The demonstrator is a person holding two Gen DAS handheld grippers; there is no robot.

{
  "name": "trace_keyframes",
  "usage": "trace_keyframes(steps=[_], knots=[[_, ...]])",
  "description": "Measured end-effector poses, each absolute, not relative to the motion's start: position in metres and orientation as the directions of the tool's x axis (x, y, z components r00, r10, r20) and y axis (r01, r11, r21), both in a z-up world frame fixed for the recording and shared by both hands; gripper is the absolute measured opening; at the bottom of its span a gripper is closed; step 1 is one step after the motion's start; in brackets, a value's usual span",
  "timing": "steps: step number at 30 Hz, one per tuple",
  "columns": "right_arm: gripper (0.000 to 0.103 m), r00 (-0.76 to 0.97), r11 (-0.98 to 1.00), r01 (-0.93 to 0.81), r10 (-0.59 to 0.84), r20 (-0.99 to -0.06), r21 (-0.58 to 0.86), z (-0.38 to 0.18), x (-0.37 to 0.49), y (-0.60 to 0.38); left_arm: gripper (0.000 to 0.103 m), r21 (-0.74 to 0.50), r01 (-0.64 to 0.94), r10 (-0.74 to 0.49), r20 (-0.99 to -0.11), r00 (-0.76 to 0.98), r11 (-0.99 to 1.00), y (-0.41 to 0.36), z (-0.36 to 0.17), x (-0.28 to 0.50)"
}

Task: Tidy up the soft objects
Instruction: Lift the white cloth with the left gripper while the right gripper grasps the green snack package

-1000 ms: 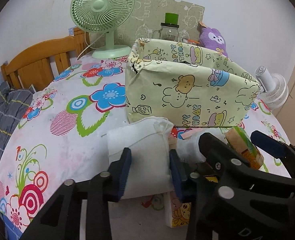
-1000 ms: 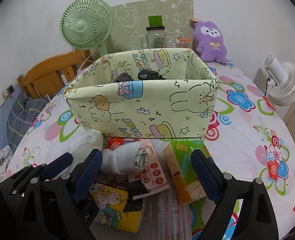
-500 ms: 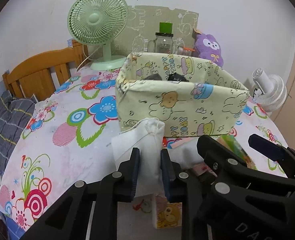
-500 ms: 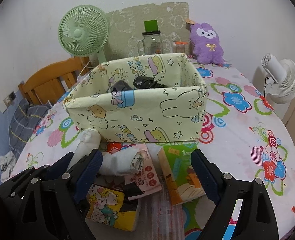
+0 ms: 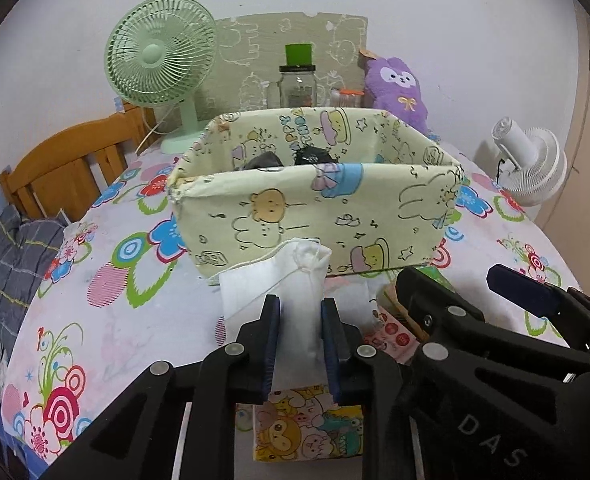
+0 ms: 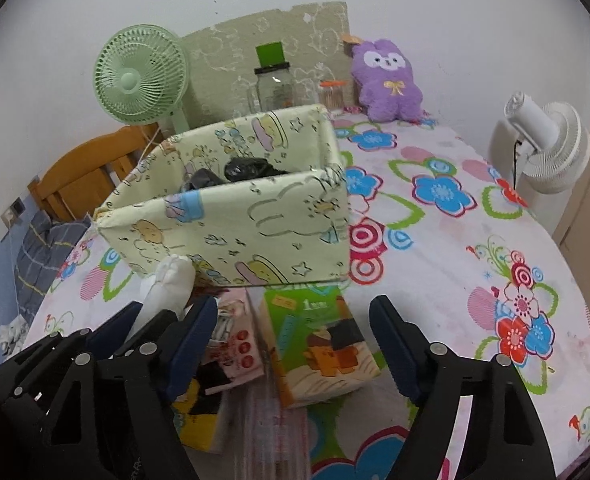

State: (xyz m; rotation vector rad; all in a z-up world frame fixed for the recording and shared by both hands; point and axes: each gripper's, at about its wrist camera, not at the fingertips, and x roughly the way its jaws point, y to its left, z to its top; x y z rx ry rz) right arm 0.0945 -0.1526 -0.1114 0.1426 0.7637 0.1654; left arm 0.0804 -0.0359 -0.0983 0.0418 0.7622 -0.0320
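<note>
A: White cloth pouch — pinched between the pads of the left gripper, its knotted top sticking up in front of the fabric bin. It looks lifted off the flowered tablecloth, though I cannot tell for sure.

B: Right gripper?

A: Jaws wide but closing. The green tissue pack lies between them; the pads are not on it.

B: Other items on the table?

A: A pink packet just left of the green pack, and a yellow cartoon pack below the left gripper's fingers. All three sit close against the bin's near wall.

B: Bin contents?

A: Two dark bundled things inside, details too small to make out. Behind the bin — a green fan, a glass jar, a purple plush.
</note>
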Motion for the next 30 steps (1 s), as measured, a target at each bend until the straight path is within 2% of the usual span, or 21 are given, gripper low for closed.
trace_keyframes(steps=[14,16,20,30], knots=[[0.08,0.654,0.968,-0.072,0.229,-0.721,0.242,-0.136,0.113,-0.167,0.018,0.091,0.046,0.033,-0.713,0.7,0.995,-0.052,-0.112,0.091],[0.077,0.646,0.966,-0.075,0.236,-0.726,0.248,-0.138,0.115,-0.166,0.018,0.102,0.045,0.041,-0.715,0.698,0.994,-0.053,-0.114,0.091],[0.065,0.627,0.964,-0.08,0.246,-0.739,0.253,-0.141,0.117,-0.164,0.018,0.113,0.042,0.052,-0.716,0.696,0.993,-0.055,-0.114,0.092],[0.055,0.66,0.971,-0.09,0.224,-0.717,0.22,-0.127,0.107,-0.159,0.016,0.089,0.042,0.034,-0.708,0.706,0.995,-0.051,-0.108,0.087]])
